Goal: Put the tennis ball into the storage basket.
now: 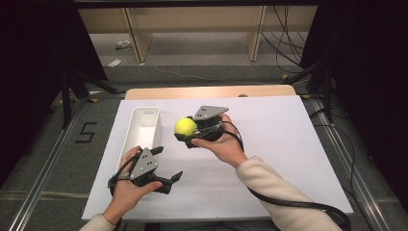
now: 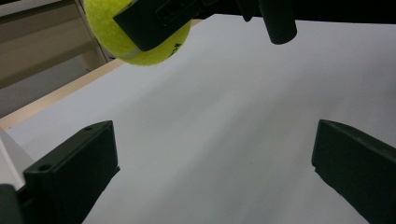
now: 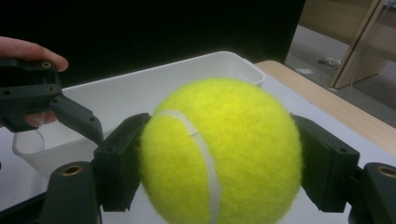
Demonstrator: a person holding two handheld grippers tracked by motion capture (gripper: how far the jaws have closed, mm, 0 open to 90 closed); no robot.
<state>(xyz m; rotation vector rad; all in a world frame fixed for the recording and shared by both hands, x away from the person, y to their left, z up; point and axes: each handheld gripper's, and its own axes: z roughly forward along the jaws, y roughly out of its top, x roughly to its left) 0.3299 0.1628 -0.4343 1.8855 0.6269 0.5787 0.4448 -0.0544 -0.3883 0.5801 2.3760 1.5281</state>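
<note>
Right gripper (image 1: 188, 135) clenched on the yellow tennis ball (image 1: 185, 126) — held above the white table sheet (image 1: 269, 144), just beside the white bin (image 1: 142, 126). Left gripper (image 1: 166, 166) — jaws spread, empty, near the bin's front end.

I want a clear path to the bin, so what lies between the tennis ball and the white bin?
Nothing: in the high view only bare white tabletop separates the tennis ball, clamped in the right hand-held gripper, from the white bin.

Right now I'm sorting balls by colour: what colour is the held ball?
Yellow-green tennis ball with a white seam, clearest in the right gripper view.
</note>
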